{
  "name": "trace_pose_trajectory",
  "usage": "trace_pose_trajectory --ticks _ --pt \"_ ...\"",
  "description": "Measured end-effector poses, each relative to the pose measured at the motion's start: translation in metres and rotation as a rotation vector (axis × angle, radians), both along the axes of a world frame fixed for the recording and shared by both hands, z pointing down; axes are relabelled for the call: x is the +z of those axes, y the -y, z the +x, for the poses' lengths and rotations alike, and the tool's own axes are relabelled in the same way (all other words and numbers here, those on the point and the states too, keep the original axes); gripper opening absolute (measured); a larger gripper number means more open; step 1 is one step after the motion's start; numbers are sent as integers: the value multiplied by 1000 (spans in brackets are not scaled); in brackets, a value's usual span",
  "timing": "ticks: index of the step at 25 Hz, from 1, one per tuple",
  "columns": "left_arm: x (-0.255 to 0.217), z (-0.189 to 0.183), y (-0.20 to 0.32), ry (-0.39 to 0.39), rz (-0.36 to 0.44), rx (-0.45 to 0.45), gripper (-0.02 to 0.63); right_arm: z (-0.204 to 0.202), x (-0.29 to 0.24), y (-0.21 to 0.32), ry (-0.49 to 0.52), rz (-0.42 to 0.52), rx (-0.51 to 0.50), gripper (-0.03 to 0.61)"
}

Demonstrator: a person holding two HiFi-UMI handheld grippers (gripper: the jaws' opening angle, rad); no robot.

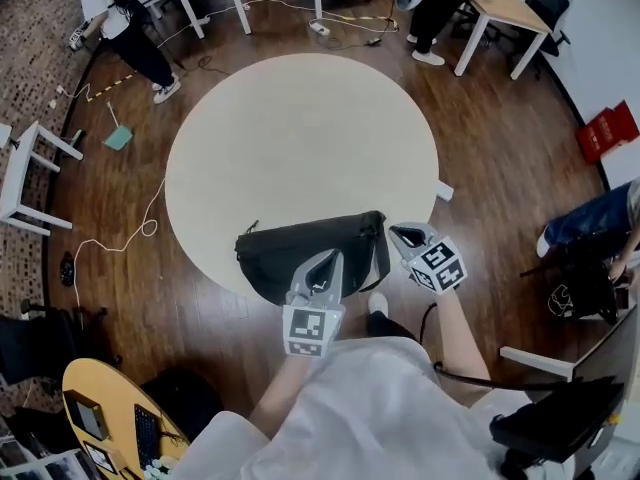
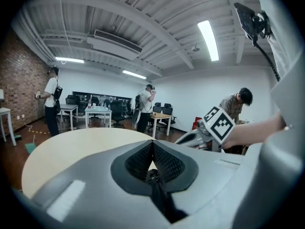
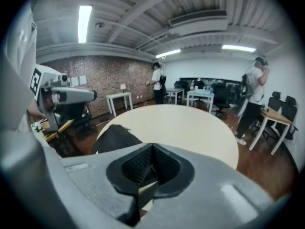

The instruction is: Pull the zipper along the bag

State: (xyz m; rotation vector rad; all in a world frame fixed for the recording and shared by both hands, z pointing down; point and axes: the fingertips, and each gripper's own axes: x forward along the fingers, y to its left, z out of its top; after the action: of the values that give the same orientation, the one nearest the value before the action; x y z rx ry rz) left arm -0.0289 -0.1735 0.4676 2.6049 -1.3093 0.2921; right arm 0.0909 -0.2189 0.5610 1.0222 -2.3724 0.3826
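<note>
Big round table (image 1: 300, 118) in the mid of a wood floor (image 1: 500, 168). A white cable (image 1: 147, 230) & a teal pan (image 1: 118, 138) lie on the floor at left. A person (image 1: 120, 28) stands top left, a tan desk (image 1: 505, 8) top right, a red box (image 1: 607, 131) by the right wall (image 1: 605, 38).

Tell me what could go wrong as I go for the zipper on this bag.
The bag lies at the near edge of the table; a pull toward you with nothing pinning it could drag it off. The left gripper and right gripper are both shut, so they may shove the bag rather than catch the zipper pull, which I can't make out.
</note>
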Motion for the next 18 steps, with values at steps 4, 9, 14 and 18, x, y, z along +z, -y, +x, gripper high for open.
trace_pose_trajectory --ticks 4,9,14,18 --pt "34 30 9 20 -111 -15 15 0 68 39 -113 -161 -195 -9" --pt "71 56 24 37 -218 -70 15 -9 140 64 -303 -311 -458 -9" --pt "111 76 29 -63 -391 -152 15 -13 181 65 -387 -374 -583 -9" --pt "143 85 32 -132 -518 -220 15 -28 194 66 -425 -391 -687 -9"
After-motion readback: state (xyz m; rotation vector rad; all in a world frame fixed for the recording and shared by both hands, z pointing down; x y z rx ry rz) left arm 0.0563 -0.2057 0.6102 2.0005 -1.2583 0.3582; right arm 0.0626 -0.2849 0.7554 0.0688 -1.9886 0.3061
